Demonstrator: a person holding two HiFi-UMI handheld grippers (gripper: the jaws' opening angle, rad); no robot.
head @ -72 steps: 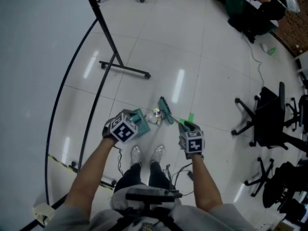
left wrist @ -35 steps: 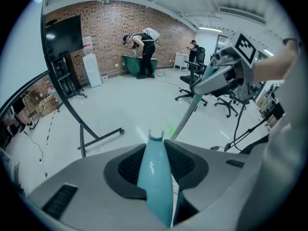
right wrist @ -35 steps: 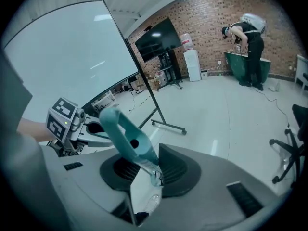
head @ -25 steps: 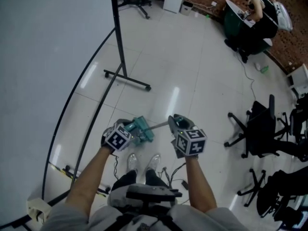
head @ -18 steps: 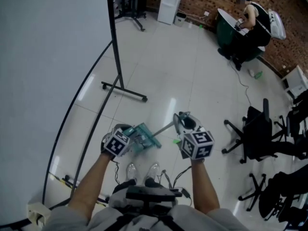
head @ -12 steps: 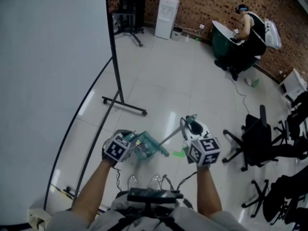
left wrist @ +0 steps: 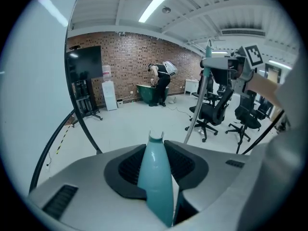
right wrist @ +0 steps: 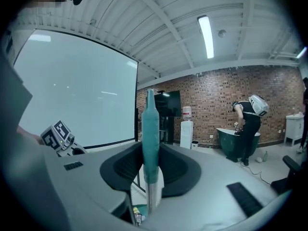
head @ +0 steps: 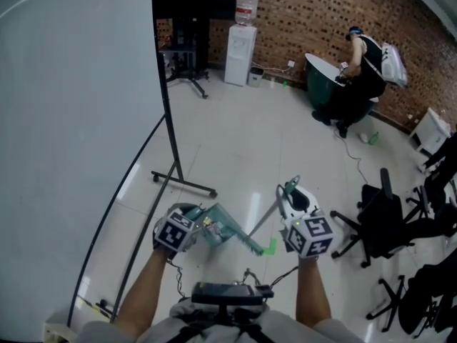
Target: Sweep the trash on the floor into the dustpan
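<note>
A: Head view, surface and room?
B: Floor (head: 235, 134): glossy white tile. Rear: red brick wall (head: 300, 13), white water dispenser (head: 239, 45), dark green tub (head: 325, 70) with a person (head: 365, 56) bent over it. Left: large white screen (head: 71, 120) beside a black wheeled stand (head: 184, 182). Right: black office chairs (head: 378, 206).
A: Task items?
B: Translucent teal dustpan (head: 218, 224) held in the left gripper (head: 194, 221). Metal-poled broom (head: 263, 216) held in the right gripper (head: 291, 194), its head just beside the pan.
A: Left gripper view?
B: Jaws clamped on the dustpan's teal handle (left wrist: 156, 177).
A: Right gripper view?
B: Jaws clamped on the broom's teal grip (right wrist: 150, 129). Below them, scraps of trash (right wrist: 136, 218) lie in the pan.
A: Writing?
B: Only the black-and-white square patterns on the marker cubes (head: 175, 234) can be made out.
</note>
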